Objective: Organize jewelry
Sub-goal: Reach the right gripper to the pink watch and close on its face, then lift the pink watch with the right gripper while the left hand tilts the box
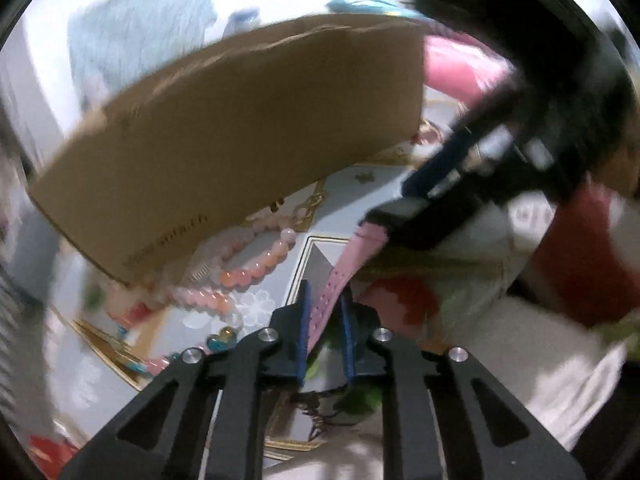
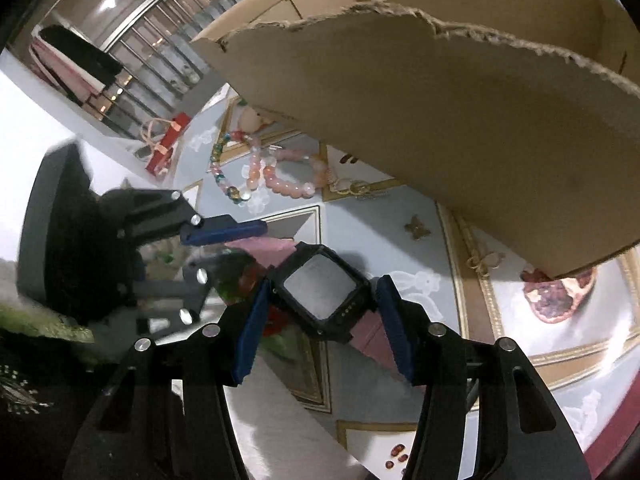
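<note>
A watch with a black square case point(image 2: 320, 292) and a pink strap point(image 1: 332, 280) hangs above the patterned cloth, held between both grippers. In the right wrist view my right gripper point(image 2: 324, 284) is shut on the case, one blue pad against each side. In the left wrist view my left gripper point(image 1: 326, 290) is shut on the pink strap point(image 2: 260, 246), which runs up between its blue pads toward the case. The left gripper's fingers point(image 2: 224, 232) reach in from the left. The right gripper's fingers point(image 1: 440, 172) come in from the upper right, blurred.
A torn cardboard box point(image 2: 460, 120) stands just behind the watch and fills the upper view point(image 1: 240, 140). Pink and orange bead bracelets point(image 2: 288, 184) and a gold chain point(image 2: 356, 188) lie on the pale blue cloth point(image 2: 380, 232). A red gift box point(image 2: 168, 140) sits far left.
</note>
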{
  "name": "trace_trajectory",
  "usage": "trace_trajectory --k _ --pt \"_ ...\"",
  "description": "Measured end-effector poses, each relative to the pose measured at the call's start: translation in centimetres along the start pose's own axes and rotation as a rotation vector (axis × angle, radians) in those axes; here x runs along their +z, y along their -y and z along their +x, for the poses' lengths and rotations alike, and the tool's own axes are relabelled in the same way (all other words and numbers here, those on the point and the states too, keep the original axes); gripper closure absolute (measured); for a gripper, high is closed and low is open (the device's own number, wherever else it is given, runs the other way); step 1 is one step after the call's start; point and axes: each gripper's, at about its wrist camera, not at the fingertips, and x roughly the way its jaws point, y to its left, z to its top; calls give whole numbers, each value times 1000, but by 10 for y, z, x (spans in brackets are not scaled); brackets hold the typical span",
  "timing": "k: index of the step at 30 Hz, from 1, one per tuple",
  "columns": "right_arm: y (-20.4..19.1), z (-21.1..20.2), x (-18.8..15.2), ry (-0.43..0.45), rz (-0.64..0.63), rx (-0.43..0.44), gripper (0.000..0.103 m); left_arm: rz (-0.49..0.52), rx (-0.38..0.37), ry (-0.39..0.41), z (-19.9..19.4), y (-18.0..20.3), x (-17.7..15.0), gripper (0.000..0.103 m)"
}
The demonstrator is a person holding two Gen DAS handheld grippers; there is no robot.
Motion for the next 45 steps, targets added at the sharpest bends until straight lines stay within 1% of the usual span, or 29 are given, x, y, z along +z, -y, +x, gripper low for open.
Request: trace_trajectory --k 2,3,4,6,8,10,11,12,13,14,15,16,18,22,24,26,28,30,32,33,35,36,37,40,41,42,43,44,45 --pt "2 0 -2 4 1 -7 50 -103 -79 -31 3 -18 3 91" --pt "1 0 -5 9 -5 -23 50 -141 -107 -42 5 -26 4 92" --pt "2 -4 -8 10 -14 -47 50 -188 -143 -56 7 -35 5 92" --pt "-1 -3 -13 16 -50 -126 50 -247 -193 -73 9 -46 8 93" --pt "-4 -4 -19 22 -88 -184 51 -294 -232 -89 12 -55 9 95" --pt "-8 -4 -24 31 -135 -250 58 -329 -262 -98 14 -62 9 96" --pt "-13 -2 -27 35 -169 -301 63 -341 -275 -100 16 -65 8 97" --pt "-15 -1 -30 44 -196 -348 70 -343 -276 -99 16 -67 9 97" --pt "-16 -2 -32 52 -219 -383 73 -341 -274 -98 19 -70 11 97" --pt "-18 -2 -34 63 -239 -409 80 -329 -259 -93 13 -69 16 98" --pt "-19 -3 -35 73 -250 -427 98 -317 -244 -88 8 -60 14 99" --pt "-20 -4 -35 82 -254 -455 100 -303 -224 -84 6 -56 15 99" --pt "-21 -10 -36 114 -255 -468 101 -273 -190 -80 3 -51 17 99" --pt "-30 -31 -37 163 -263 -491 101 -256 -177 -44 -13 -48 24 100" --pt "-41 -45 -33 187 -271 -495 101 -244 -166 0 -32 -47 32 100" --pt "-55 -66 -25 241 -285 -490 101 -250 -168 48 -55 -54 43 100" --pt "-59 -85 -14 285 -296 -476 102 -251 -153 88 -73 -62 57 100" --pt "-57 -104 7 313 -286 -434 102 -265 -149 123 -88 -77 76 100" --pt "-49 -110 30 303 -268 -382 102 -280 -138 132 -94 -96 99 100" --pt "-40 -112 49 282 -254 -340 102 -278 -122 129 -90 -100 108 100" --pt "-22 -107 80 233 -214 -287 102 -269 -75 98 -77 -118 129 100" --pt "-14 -104 92 207 -195 -269 102 -272 -67 72 -68 -127 137 100" --pt "-2 -94 113 164 -162 -247 102 -270 -54 26 -52 -137 149 100" --pt "29 -71 151 57 -80 -199 102 -217 24 -63 -14 -155 169 100" --pt "37 -64 160 33 -60 -192 102 -211 33 -84 -3 -159 171 100" --pt "48 -56 172 13 -49 -216 102 -205 42 -110 10 -163 175 100" --pt "48 -50 175 8 -51 -237 102 -195 56 -132 21 -167 180 99" --pt "53 -42 184 -1 -45 -249 101 -177 79 -158 35 -171 185 97" --pt "57 -38 191 -11 -34 -253 99 -161 96 -180 47 -173 190 95"
